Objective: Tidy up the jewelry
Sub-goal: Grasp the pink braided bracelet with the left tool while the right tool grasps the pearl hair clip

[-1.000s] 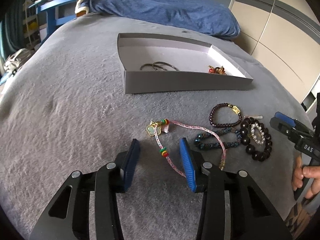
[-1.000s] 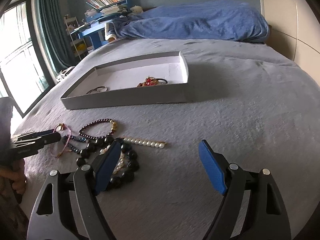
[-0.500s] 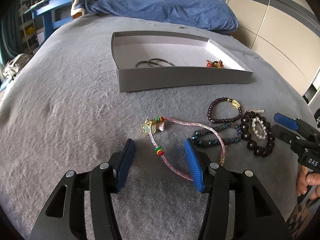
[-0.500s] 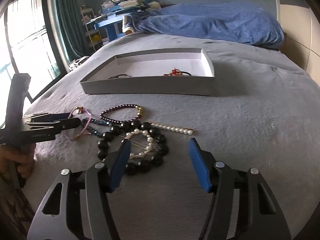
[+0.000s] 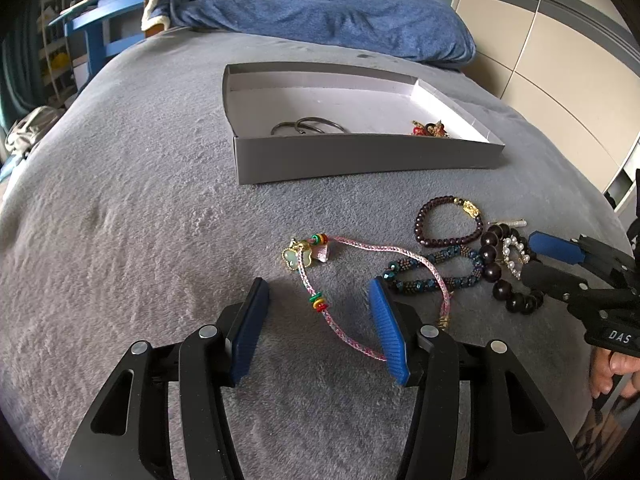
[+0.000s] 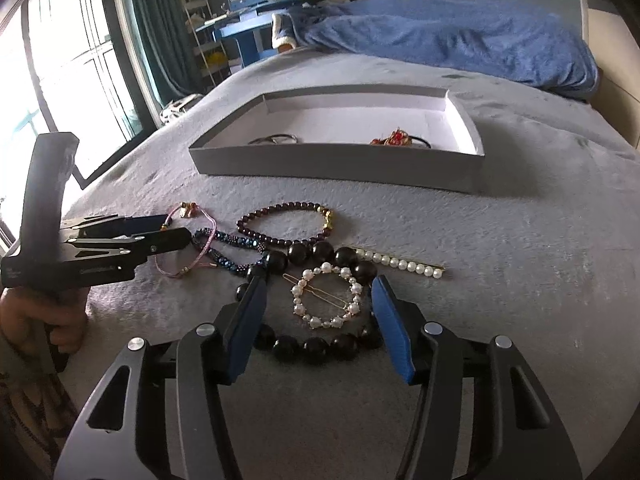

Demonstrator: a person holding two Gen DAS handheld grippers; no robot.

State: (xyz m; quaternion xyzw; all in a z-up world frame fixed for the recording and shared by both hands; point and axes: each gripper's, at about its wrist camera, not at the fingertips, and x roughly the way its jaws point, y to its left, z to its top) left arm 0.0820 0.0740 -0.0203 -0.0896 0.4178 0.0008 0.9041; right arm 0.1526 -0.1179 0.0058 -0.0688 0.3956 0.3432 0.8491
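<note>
A shallow grey box (image 5: 360, 162) (image 6: 332, 166) on the grey bed holds metal rings (image 5: 306, 126) and a red ornament (image 5: 430, 129). In front of it lie a pink cord bracelet (image 5: 340, 280), a teal beaded bracelet (image 5: 436, 270), a dark red bead bracelet (image 6: 284, 220), a big black bead bracelet (image 6: 316, 344), a round pearl clip (image 6: 326, 298) and a straight pearl pin (image 6: 400, 265). My left gripper (image 5: 320, 292) is open, straddling the pink cord. My right gripper (image 6: 320, 292) is open around the pearl clip and black beads.
A blue blanket (image 5: 320, 8) lies bunched at the bed's far end. A blue desk and shelves (image 6: 256, 8) stand beyond the bed near a window (image 6: 60, 68). Cream wardrobe doors (image 5: 560, 60) are on the right.
Both grippers have moved forward and lower toward the jewelry. The right one swung left and now brackets the pearl clip and black beads; the left sits closer over the pink cord.
</note>
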